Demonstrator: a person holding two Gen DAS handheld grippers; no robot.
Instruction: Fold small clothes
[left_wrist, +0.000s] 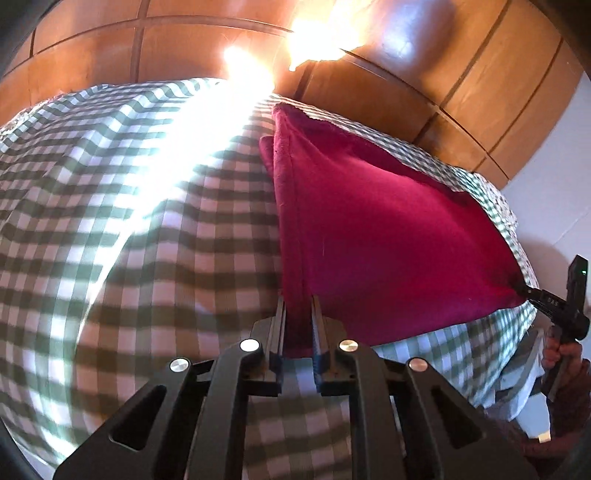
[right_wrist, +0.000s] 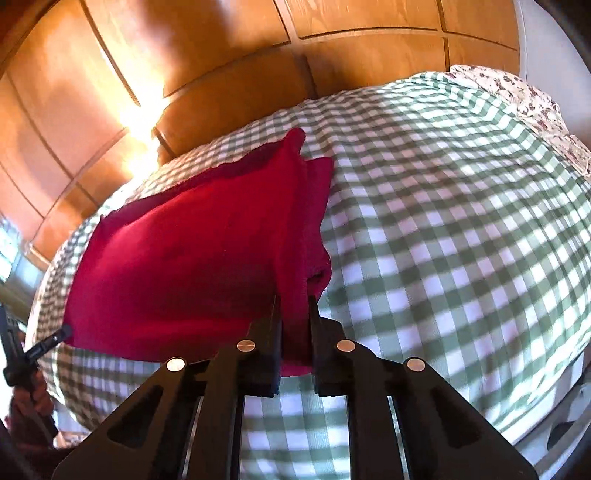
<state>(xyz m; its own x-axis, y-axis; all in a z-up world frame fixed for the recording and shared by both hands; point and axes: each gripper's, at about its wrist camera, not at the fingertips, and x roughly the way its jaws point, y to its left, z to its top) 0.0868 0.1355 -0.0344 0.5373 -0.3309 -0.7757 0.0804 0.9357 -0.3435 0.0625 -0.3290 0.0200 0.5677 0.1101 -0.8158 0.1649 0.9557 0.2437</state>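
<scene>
A dark red cloth (left_wrist: 388, 236) hangs stretched between my two grippers, lifted above the green-and-white checked bed cover (left_wrist: 147, 258). My left gripper (left_wrist: 298, 306) is shut on one near corner of the red cloth. My right gripper (right_wrist: 293, 302) is shut on the other near corner; the cloth (right_wrist: 184, 266) spreads to its left. Each gripper also shows in the other's view: the right gripper (left_wrist: 524, 290) at the cloth's far corner, the left gripper (right_wrist: 64, 332) likewise. The cloth's far edge rests doubled on the bed.
The bed cover (right_wrist: 461, 240) fills most of both views. Wooden wardrobe panels (left_wrist: 443, 66) stand behind the bed, with bright sun glare (left_wrist: 243, 74) across them and the cover. A floral pillow or sheet (right_wrist: 524, 99) lies at the far right.
</scene>
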